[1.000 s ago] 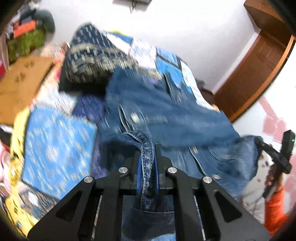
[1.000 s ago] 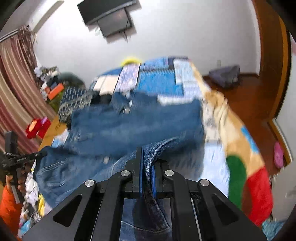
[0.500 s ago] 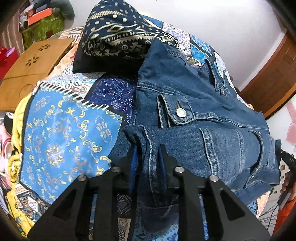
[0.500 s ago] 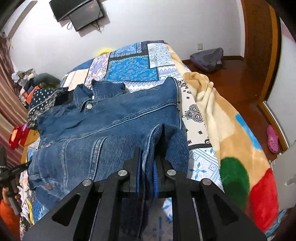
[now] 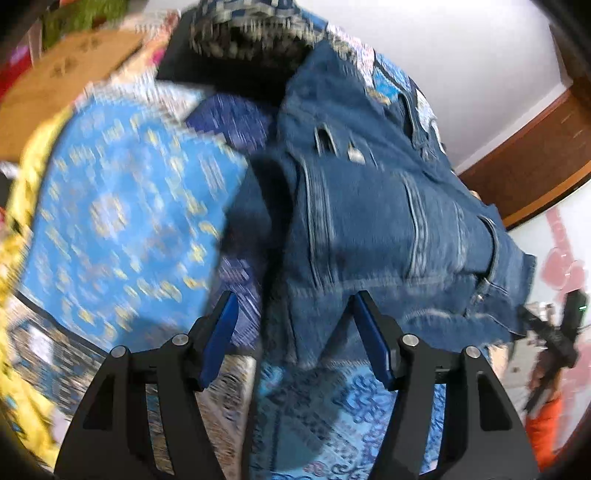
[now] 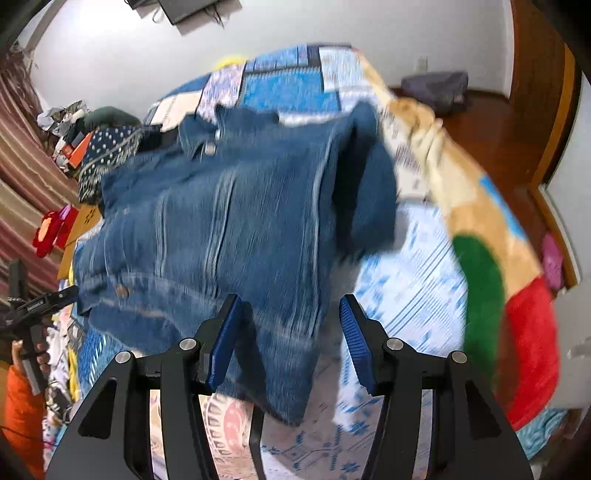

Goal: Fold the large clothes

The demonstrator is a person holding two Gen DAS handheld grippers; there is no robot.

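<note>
Both wrist views downward (shared jacket (image 5: 369, 229))

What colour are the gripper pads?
Blue pads on black fingers; clearest in the right wrist view.

Patchwork bedspread (image 5: 122, 221), patterned cushion (image 5: 251, 33), wall-mounted TV (image 6: 192, 9).

Filling the lower part of the left wrist frame, the left gripper (image 5: 293, 328) is showing two matte black angular arms with triangular cut-outs, four round silver screws across their tops, and flat blue pads (image 5: 221, 332) lining the inner faces. The right gripper (image 6: 290, 332) is looking the same, its blue pads (image 6: 354, 339) ribbed. At the lower left edge of the right wrist frame, an orange sleeve (image 6: 20, 413) is showing.
</note>
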